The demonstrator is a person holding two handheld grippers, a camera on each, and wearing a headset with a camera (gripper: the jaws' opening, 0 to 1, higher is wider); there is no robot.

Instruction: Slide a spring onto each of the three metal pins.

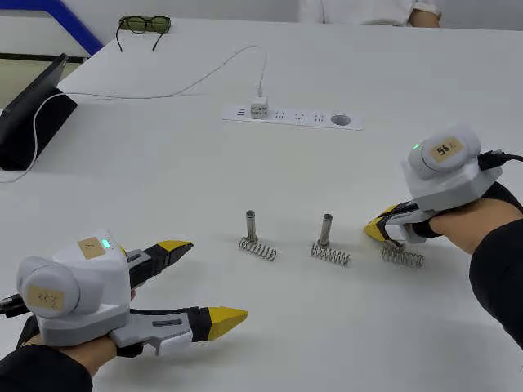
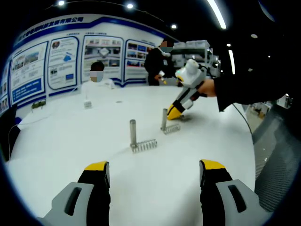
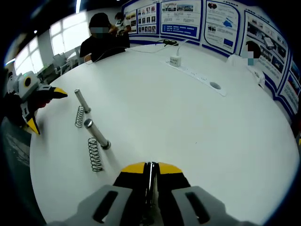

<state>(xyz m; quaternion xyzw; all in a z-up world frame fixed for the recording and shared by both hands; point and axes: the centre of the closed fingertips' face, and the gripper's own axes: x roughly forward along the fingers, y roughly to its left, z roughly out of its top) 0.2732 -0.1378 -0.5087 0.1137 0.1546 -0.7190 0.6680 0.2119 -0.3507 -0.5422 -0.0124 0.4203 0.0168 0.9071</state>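
Note:
Two metal pins stand upright mid-table, the left pin (image 1: pixel 251 226) and the middle pin (image 1: pixel 326 229). A loose spring lies at the foot of each, the left spring (image 1: pixel 257 249) and the middle spring (image 1: pixel 330 256). A third spring (image 1: pixel 402 258) lies further right. My right gripper (image 1: pixel 376 232) is shut just behind that spring, tips low over the table, and covers the spot there. In its own view the right gripper (image 3: pixel 150 165) shows closed jaws with a thin pale line between them. My left gripper (image 1: pixel 204 279) rests open at the near left, nothing between its fingers (image 2: pixel 96 172).
A white power strip (image 1: pixel 290 117) with a plugged charger (image 1: pixel 259 107) and cable lies at the back. Sunglasses (image 1: pixel 145 24) sit far back left, a black screen (image 1: pixel 29 110) at the left edge. A person (image 1: pixel 368 10) sits across the table.

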